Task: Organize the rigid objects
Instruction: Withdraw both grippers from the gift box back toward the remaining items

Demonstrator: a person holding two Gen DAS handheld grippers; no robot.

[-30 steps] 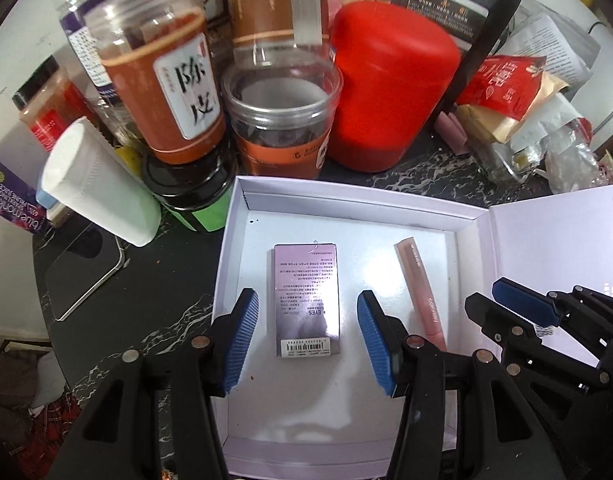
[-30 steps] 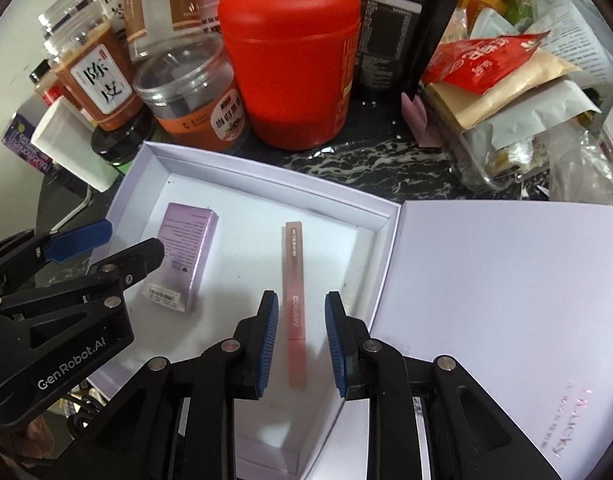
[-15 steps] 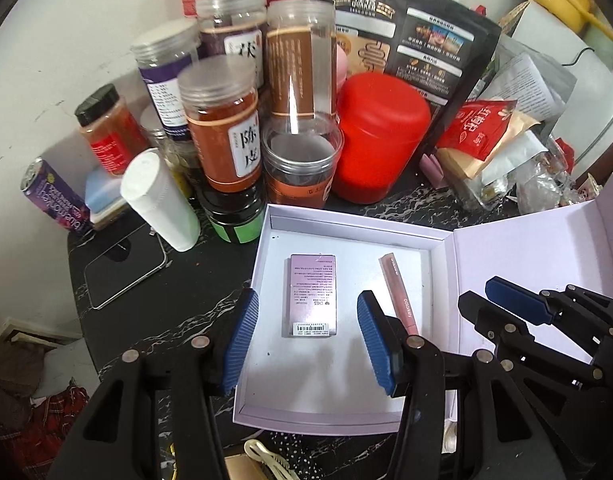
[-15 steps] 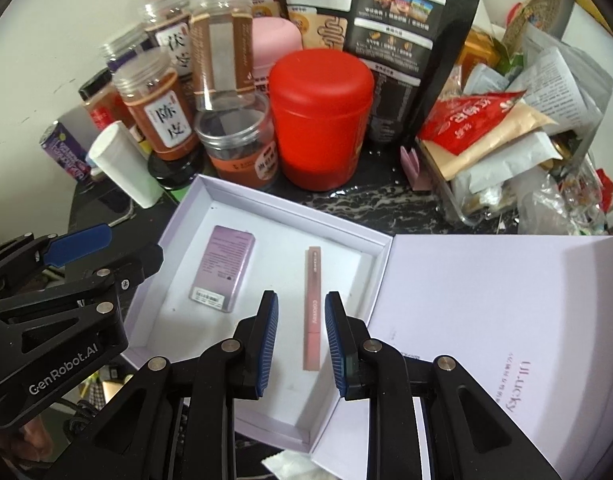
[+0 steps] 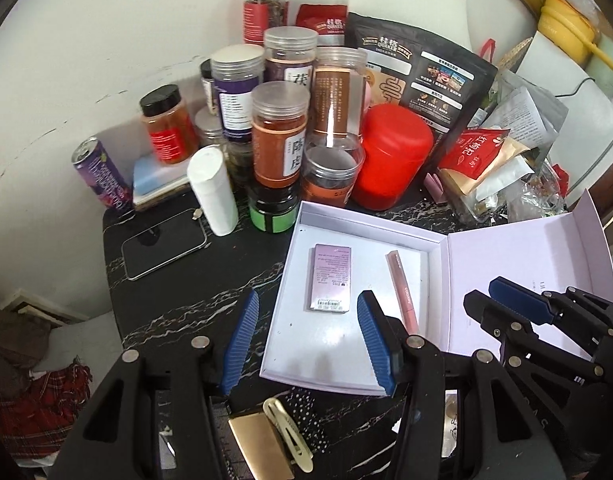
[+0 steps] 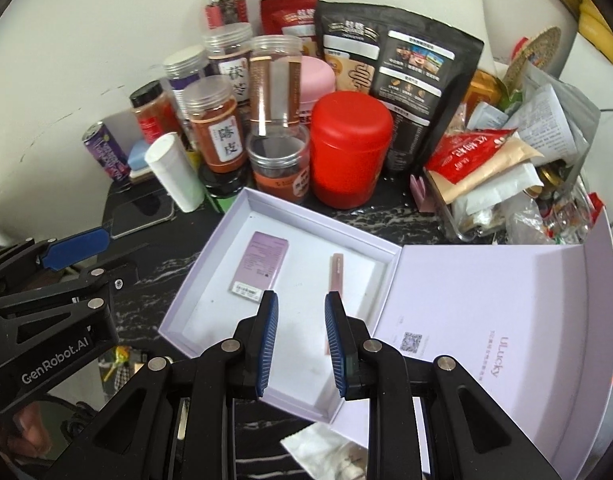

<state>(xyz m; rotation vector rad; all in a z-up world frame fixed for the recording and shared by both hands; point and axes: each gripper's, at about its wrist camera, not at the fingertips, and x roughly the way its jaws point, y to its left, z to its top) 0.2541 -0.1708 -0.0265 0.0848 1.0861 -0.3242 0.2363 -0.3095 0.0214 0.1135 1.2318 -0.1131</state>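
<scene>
Looking down over the dark marbled table (image 5: pixel 178 312), I hold my left gripper (image 5: pixel 308 340) with its blue pads spread and nothing between them, hanging above the white box (image 5: pixel 302 344) at lower centre of the left view. My right gripper (image 6: pixel 300 340) has its jaws a narrow gap apart, also pinching nothing, at lower centre of its own view. The box sits open, its lid (image 6: pixel 486 300) folded flat out to the right of the frame. Inside, the lilac carton (image 5: pixel 331 278) lies flat in the left half of the tray, its long axis running from the far wall toward the near edge, barcode end nearest me. The pink tube (image 5: pixel 402 290) lies in the right half, just beside the tray's right wall, long axis nearly parallel to the carton, tilted slightly with its near end toward the right. The two are apart, with bare white floor between them and a wide bare strip along the tray's near edge. The far wall of the box is crowded: a red canister (image 5: pixel 392 156), a squat clear jar (image 5: pixel 332 174) and a green-banded jar (image 5: pixel 272 208) stand just beyond it. To the left of the box the tabletop is open as far as a phone (image 5: pixel 164 244) and a leaning white bottle (image 5: pixel 212 190). At the bottom of the left view a gold clip (image 5: pixel 288 434) lies near the table's front edge.
</scene>
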